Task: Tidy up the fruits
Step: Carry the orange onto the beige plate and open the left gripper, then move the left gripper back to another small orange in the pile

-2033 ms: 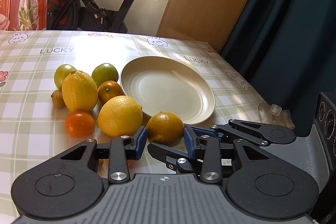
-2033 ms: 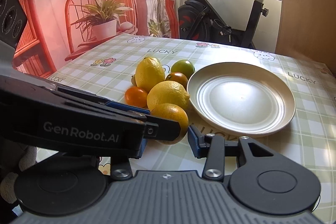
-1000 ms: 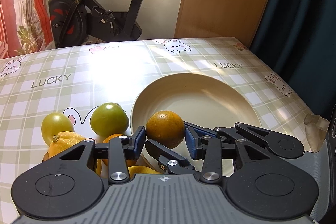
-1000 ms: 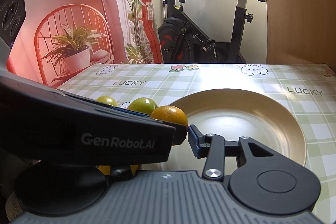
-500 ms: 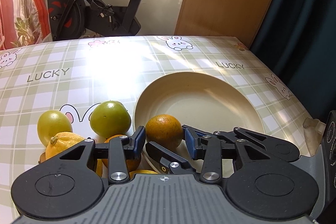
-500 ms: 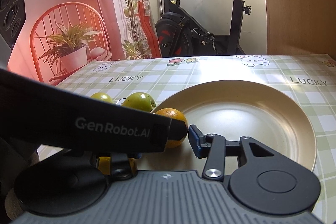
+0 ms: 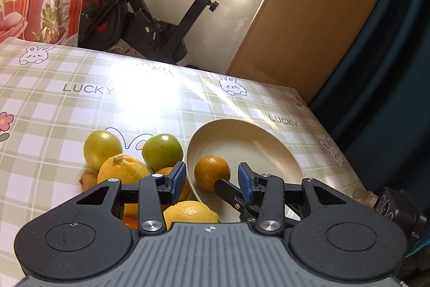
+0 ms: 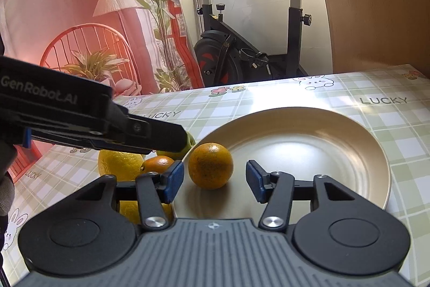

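Orange fruit [image 8: 210, 165] sits released on the plate [image 8: 336, 141], lower centre of frame; my right gripper [image 8: 215, 178] fingers are opening clear of it. Left gripper [image 7: 212, 180] unclenched, empty. Remaining fruits [image 7: 158, 148] wait on the bench [image 7: 80, 104].

2 seconds ago the orange [image 8: 210, 166] sat on the tablecloth, clamped between the right gripper [image 8: 215, 180] pads; now it rests inside the plate [image 8: 336, 123] near its 9 o'clock rim, and the jaws are opening, both pads clear of it.
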A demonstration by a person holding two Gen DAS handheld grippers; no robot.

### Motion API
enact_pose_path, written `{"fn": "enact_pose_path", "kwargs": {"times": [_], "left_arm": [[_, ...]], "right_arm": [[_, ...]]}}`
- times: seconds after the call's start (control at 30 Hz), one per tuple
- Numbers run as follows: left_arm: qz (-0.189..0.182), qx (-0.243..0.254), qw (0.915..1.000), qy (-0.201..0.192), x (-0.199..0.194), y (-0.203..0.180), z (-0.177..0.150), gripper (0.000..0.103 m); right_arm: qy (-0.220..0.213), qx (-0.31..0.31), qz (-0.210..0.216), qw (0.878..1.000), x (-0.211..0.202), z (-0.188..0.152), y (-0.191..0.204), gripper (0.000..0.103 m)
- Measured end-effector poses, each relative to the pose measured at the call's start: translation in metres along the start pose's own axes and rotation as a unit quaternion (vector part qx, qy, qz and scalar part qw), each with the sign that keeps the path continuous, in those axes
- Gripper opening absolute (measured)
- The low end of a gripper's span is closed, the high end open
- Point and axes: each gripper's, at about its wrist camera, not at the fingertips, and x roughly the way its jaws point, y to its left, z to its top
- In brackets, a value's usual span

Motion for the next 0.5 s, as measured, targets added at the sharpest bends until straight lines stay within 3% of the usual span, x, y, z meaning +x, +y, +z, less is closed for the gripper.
{"fn": "enact_pose_path", "kwargs": {"times": [0.23, 0.5], "left_arm": [[0.029, -0.013, 0.9992, -0.023, -0.031, 0.019, -0.011, 0.045], [0.034, -0.015, 0.9992, -0.016, -0.046, 0.035, -0.03, 0.045]], "right_arm": [[-0.024, -0.011, -0.002, 1.0, -0.017, -0.007, 0.005, 0.055], [-0.035, -0.033, -0.001, 0.999, -0.032, -0.013, 0.017, 0.055]]}}
